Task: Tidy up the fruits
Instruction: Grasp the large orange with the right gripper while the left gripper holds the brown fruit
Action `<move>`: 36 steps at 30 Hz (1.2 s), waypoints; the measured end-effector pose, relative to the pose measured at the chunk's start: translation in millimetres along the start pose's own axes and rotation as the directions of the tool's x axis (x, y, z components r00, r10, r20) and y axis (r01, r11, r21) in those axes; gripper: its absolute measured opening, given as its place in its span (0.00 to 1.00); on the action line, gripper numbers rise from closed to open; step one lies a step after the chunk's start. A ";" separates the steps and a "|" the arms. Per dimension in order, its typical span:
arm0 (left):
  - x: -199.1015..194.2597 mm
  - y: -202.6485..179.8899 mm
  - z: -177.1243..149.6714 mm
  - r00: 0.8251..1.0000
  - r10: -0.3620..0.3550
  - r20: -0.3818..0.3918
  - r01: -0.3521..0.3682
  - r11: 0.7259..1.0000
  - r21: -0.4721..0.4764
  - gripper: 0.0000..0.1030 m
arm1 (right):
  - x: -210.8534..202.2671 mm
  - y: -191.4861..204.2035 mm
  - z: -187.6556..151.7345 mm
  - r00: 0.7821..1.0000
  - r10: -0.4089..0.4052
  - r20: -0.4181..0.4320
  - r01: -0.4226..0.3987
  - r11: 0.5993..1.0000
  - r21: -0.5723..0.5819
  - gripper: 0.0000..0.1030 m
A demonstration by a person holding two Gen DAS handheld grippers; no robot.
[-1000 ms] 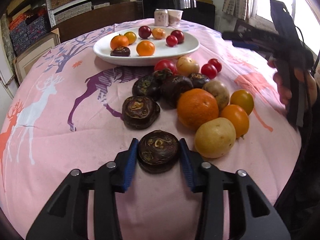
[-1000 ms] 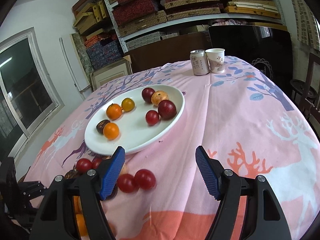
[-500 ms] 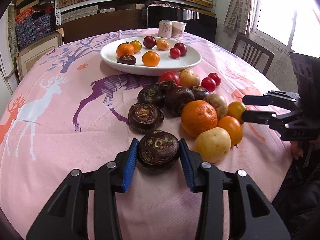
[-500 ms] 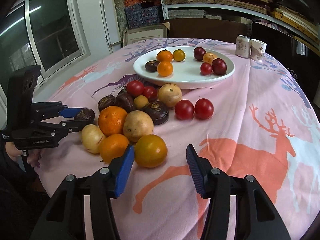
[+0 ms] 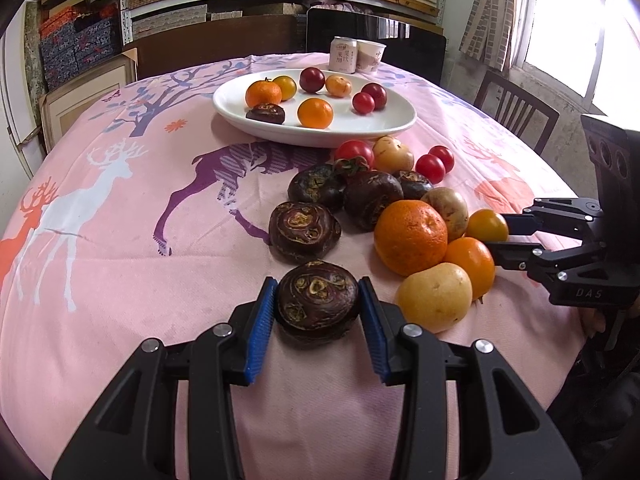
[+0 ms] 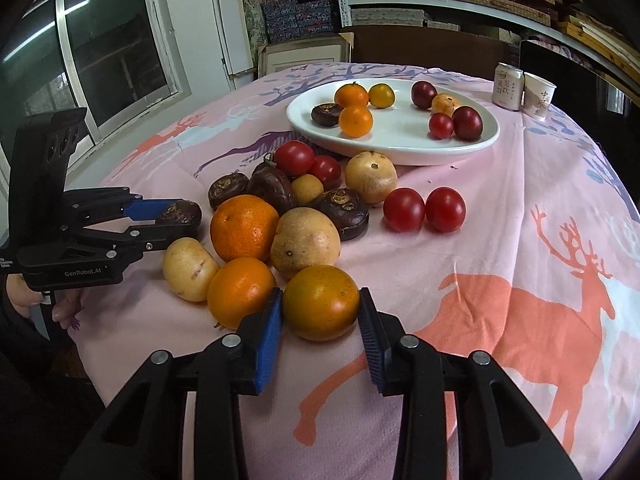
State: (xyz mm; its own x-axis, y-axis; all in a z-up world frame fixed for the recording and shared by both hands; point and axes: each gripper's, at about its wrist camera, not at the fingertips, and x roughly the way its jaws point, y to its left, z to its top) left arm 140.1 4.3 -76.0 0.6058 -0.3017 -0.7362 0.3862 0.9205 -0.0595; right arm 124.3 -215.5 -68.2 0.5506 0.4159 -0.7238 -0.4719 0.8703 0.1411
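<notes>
On the pink-clothed bench (image 5: pixel 120 280), a white plate (image 5: pixel 384 128) of fruit sits far. Left tongs (image 5: pixel 318 308) clamp a dark, ridged chestnut (image 5: pixel 316 302) near the pile. Right tongs (image 6: pixel 320 314) are closing around a yellow-orange tomato (image 6: pixel 320 306); the left view shows it from the side.

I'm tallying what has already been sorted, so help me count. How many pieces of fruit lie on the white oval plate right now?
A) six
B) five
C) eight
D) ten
C: on the white oval plate lie eight pieces: two orange mandarins, one yellow-orange round fruit, one dark brown flat fruit, two dark red plums, one small red tomato and one pale orange speckled fruit.
</notes>
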 end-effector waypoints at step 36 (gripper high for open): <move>-3.9 1.9 -1.2 1.000 0.002 0.014 -0.002 1.000 -0.016 0.39 | -10.8 -17.6 -1.6 0.998 0.019 0.067 -0.025 0.995 0.094 0.36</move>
State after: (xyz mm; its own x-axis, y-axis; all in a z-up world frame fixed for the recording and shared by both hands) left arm 137.7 7.6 -74.1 0.6162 -0.3033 -0.7268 0.3738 0.9249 -0.0691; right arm 125.5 -235.8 -63.9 0.5865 0.4486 -0.6744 -0.4186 0.8807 0.2218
